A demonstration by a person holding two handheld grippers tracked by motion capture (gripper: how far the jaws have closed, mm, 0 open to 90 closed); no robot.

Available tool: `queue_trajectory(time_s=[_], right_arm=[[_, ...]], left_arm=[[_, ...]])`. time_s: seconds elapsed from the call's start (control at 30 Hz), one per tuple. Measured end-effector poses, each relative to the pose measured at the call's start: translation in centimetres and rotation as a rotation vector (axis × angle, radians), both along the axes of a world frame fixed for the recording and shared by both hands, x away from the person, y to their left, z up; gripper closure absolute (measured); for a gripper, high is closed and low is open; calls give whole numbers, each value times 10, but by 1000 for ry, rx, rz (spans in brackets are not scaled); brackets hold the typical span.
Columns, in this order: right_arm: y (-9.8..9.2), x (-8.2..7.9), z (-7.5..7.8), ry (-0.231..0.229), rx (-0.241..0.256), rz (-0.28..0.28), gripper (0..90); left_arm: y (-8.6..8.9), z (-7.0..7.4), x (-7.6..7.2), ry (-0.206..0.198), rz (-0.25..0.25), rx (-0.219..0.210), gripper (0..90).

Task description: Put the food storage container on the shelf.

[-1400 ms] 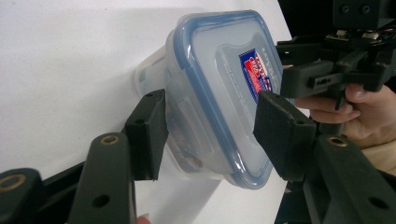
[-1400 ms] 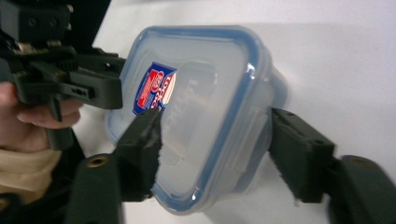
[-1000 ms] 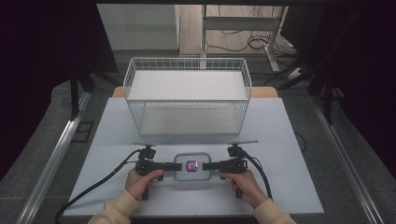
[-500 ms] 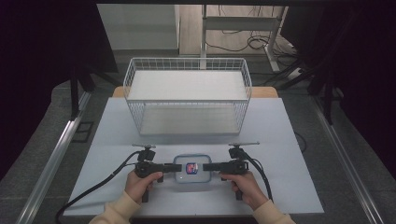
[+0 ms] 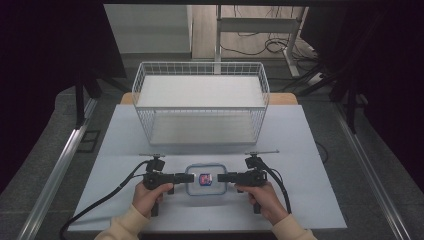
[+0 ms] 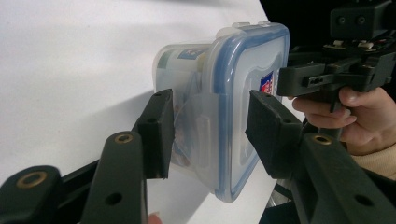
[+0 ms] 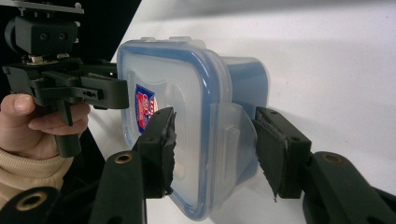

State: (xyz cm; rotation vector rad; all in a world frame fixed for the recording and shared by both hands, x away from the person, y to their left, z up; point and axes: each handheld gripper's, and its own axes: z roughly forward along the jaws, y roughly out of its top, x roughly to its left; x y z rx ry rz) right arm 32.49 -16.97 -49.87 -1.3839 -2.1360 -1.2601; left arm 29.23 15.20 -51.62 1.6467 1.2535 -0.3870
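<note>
A clear plastic container [image 5: 205,180] with a blue-rimmed lid and a red and blue label lies flat on the white table [image 5: 300,150], near the front edge. My left gripper [image 5: 189,177] comes at it from the left and my right gripper [image 5: 223,177] from the right. In the left gripper view, the left gripper [image 6: 210,126] straddles the container [image 6: 219,84] at its side latch, with one pad on the lid and the other against the flap below. In the right gripper view, the right gripper [image 7: 212,140] holds the opposite edge of the container [image 7: 187,84] the same way.
A white wire basket [image 5: 200,75] stands at the back of the table, with nothing in it. Cables trail from both grippers toward the front edge. Bare table lies between the basket and the container.
</note>
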Motion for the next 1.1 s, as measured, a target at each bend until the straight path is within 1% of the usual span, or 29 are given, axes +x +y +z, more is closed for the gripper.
queue_trajectory(time_s=[0.07, 0.27, 0.47, 0.57, 0.7, 0.8, 0.93, 1.1], right_arm=[[-1, 0, 1, -3, 5, 1, 498], [0, -1, 4, -17, -5, 4, 496], [2, -1, 9, -37, -4, 5, 496], [4, -1, 12, -48, -10, 6, 495], [3, -1, 17, -62, -8, 9, 495], [2, 0, 25, -82, -10, 6, 495], [2, 2, 35, -104, -5, 6, 495], [5, 5, 48, -139, 1, 13, 495]], left_arm=[[1, 1, 0, -4, -1, -5, 531], [0, 2, 0, -6, 2, -6, 530], [2, 7, -1, -22, 11, -11, 530], [3, 10, -1, -31, 4, -5, 530], [2, 17, 0, -48, 6, -3, 530], [1, 24, 2, -64, 1, -7, 530], [2, 36, 5, -92, 1, 4, 531], [5, 50, 8, -120, 6, 7, 531]])
